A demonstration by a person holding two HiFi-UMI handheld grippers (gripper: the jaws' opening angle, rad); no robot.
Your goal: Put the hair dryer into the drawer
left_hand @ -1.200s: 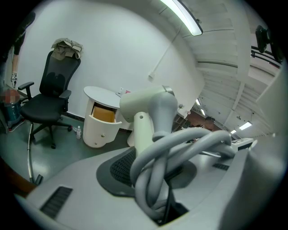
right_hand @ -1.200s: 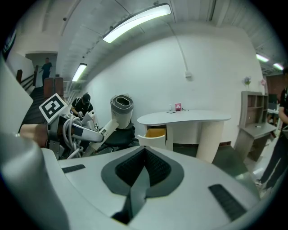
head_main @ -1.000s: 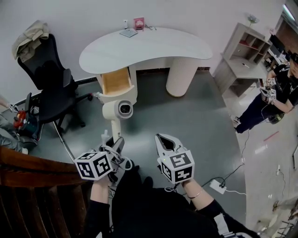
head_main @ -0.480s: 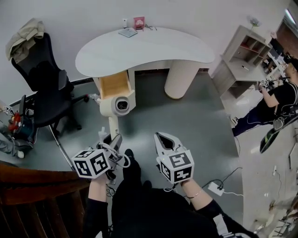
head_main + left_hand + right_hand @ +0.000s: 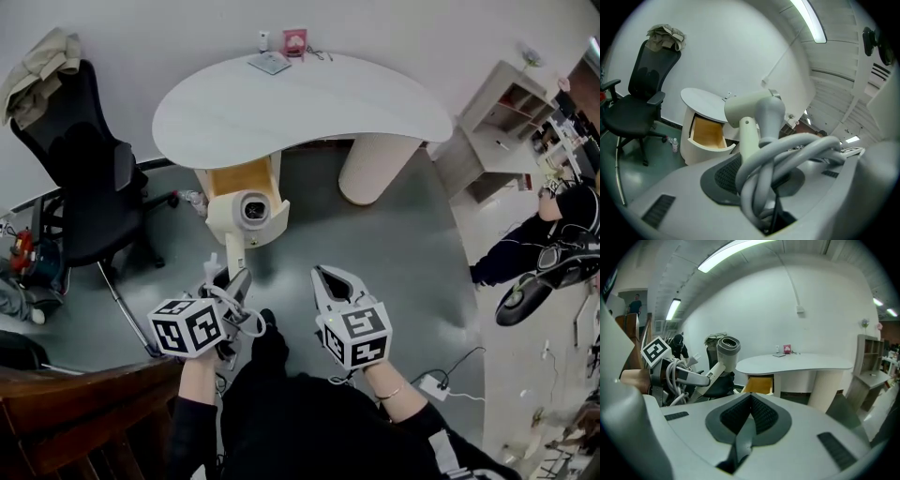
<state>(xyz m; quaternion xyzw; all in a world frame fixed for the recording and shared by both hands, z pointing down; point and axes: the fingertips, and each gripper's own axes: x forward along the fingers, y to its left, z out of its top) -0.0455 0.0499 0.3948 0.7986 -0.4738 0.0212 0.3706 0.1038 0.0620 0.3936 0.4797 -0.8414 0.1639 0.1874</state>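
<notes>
The cream hair dryer (image 5: pixel 246 211) stands up from my left gripper (image 5: pixel 225 278), which is shut on its handle together with the coiled grey cable (image 5: pixel 787 154). Its head (image 5: pixel 754 110) hangs just in front of the open wooden drawer (image 5: pixel 234 176) under the white table (image 5: pixel 300 98). In the left gripper view the drawer (image 5: pixel 707 133) shows bare inside. My right gripper (image 5: pixel 330 277) hovers beside the left one, shut with nothing in it. From the right gripper view (image 5: pixel 750 399) the dryer (image 5: pixel 726 350) sits at the left and the drawer (image 5: pixel 759 385) straight ahead.
A black office chair (image 5: pixel 84 178) stands left of the table. A shelf unit (image 5: pixel 497 131) and a person (image 5: pixel 553 244) are at the right. Small items (image 5: pixel 295 39) lie at the table's far edge. A wooden rail (image 5: pixel 84 412) and a power strip (image 5: pixel 433 384) are near my feet.
Both grippers have travelled toward the table, the dryer going with the left one; its head now sits against the drawer's front. The person at the right has shifted.
</notes>
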